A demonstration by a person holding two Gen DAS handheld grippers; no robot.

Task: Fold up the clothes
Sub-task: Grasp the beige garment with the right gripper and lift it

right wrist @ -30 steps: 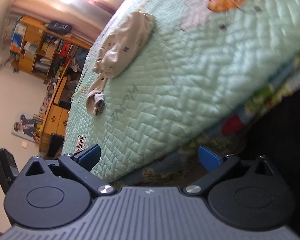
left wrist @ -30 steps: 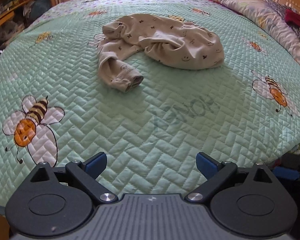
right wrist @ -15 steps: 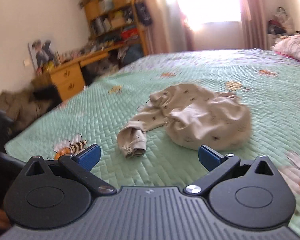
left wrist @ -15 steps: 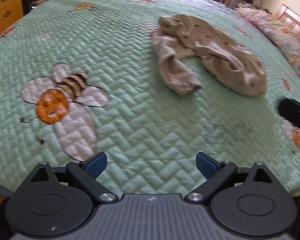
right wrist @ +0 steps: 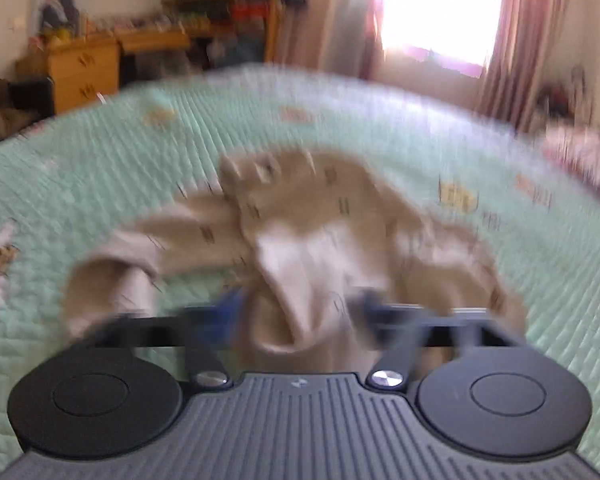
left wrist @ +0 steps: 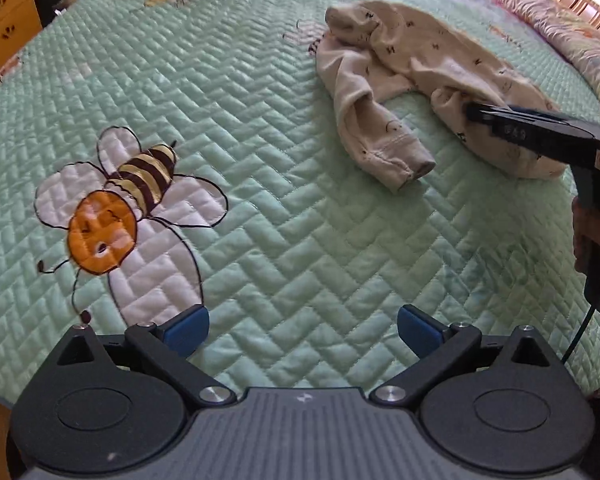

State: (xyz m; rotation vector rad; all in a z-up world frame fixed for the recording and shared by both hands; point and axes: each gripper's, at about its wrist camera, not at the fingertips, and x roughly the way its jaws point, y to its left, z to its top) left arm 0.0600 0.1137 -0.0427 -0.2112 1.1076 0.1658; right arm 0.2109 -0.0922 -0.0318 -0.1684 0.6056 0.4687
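Observation:
A beige printed garment [left wrist: 420, 56] lies crumpled on the green quilted bedspread [left wrist: 260, 92], one cuffed sleeve [left wrist: 388, 152] trailing toward me. My left gripper [left wrist: 302, 326] is open and empty, hovering over the quilt well short of the garment. In the left wrist view my right gripper [left wrist: 472, 112] reaches in from the right, its tip against the garment's near edge. The right wrist view is blurred; there the right gripper [right wrist: 298, 312] has its blue fingers drawn in around a bunch of the garment [right wrist: 340, 200].
A large embroidered bee [left wrist: 112, 208] sits on the quilt to my left. Pillows [left wrist: 560, 28] lie at the far right by the headboard. A wooden dresser [right wrist: 82, 72] and shelves stand beyond the bed, with a curtained window [right wrist: 436, 12] behind.
The right gripper has moved forward onto the garment and its fingers have narrowed around the fabric. The left gripper has shifted slightly and stays open.

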